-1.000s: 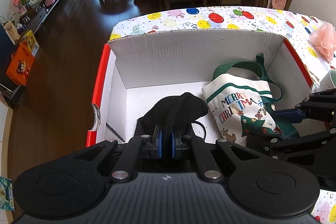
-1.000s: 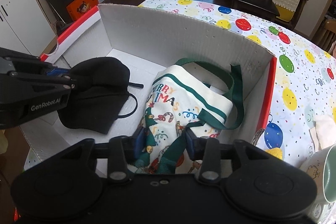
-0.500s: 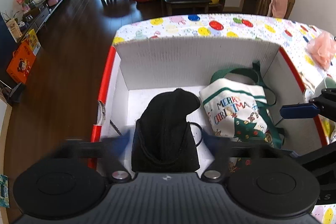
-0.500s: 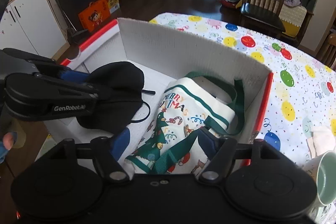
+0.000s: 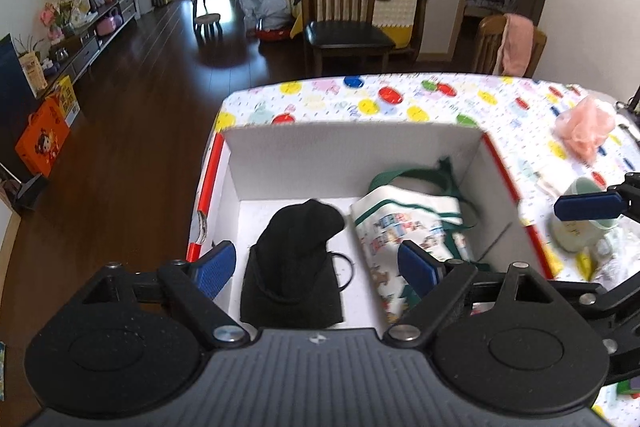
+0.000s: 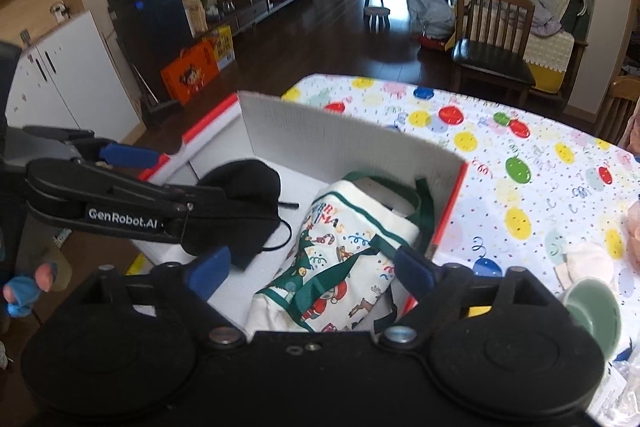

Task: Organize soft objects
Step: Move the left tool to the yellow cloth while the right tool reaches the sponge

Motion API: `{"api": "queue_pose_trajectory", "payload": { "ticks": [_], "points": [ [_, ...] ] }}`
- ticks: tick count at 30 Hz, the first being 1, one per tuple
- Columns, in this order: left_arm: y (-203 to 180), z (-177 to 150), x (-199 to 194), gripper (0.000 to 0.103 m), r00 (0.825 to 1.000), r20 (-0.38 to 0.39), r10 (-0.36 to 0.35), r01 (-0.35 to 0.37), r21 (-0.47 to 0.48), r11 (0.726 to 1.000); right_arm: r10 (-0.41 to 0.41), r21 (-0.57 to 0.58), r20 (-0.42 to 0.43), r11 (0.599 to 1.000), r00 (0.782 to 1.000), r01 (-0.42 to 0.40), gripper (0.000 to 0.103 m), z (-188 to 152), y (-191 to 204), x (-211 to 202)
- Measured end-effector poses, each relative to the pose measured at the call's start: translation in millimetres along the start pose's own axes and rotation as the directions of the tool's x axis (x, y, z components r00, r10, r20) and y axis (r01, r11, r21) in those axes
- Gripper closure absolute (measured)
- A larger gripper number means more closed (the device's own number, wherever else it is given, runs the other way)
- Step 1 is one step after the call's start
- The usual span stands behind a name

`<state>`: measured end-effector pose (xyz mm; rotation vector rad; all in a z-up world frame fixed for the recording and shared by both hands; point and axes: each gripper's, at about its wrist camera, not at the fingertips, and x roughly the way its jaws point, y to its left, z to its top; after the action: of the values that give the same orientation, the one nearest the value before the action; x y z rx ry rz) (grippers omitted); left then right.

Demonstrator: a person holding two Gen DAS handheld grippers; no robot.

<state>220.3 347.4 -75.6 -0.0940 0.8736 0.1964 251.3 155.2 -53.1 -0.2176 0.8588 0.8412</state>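
At the desk's corner, a white box [image 5: 280, 167] held a black mask [image 5: 296, 263] and a Christmas tote bag [image 5: 408, 223].

Both lay on the box floor, mask on the left, bag just beside it on the right, its green straps against the far wall. The left hand-held gripper [image 5: 316, 267] hung above the mask with its blue pads spread wide, gripping nothing. The right hand-held gripper [image 6: 312, 273] hung above the bag, equally wide apart and empty. A green mug [image 6: 592, 311] stood on the spotted tablecloth [image 6: 520, 163] outside the box.
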Motion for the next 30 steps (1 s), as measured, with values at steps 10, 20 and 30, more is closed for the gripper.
{"api": "queue_pose_trajectory", "payload": {
  "ticks": [10,20,30],
  "points": [
    [-37.8,-1.0,-60.5,0.010,0.987,0.131,-0.095,0.095,0.008,0.995,0.011,-0.020,0.116,1.000,0.993,-0.009,0.000,-10.4,-7.3,-73.7],
    [-89.5,-7.6,-108.3,0.001,0.944,0.259,-0.203,0.209,0.005,0.978,0.002,0.023,0.211,1.000,0.977,-0.007,0.000,-46.2,-40.6,-143.1],
    [-155.8,-25.1,-126.3,0.000,0.903,0.331,-0.275,0.264,0.077,0.961,-0.100,0.084,0.253,0.993,0.962,0.081,0.000,-109.1,-88.3,-187.3]
  ]
}}
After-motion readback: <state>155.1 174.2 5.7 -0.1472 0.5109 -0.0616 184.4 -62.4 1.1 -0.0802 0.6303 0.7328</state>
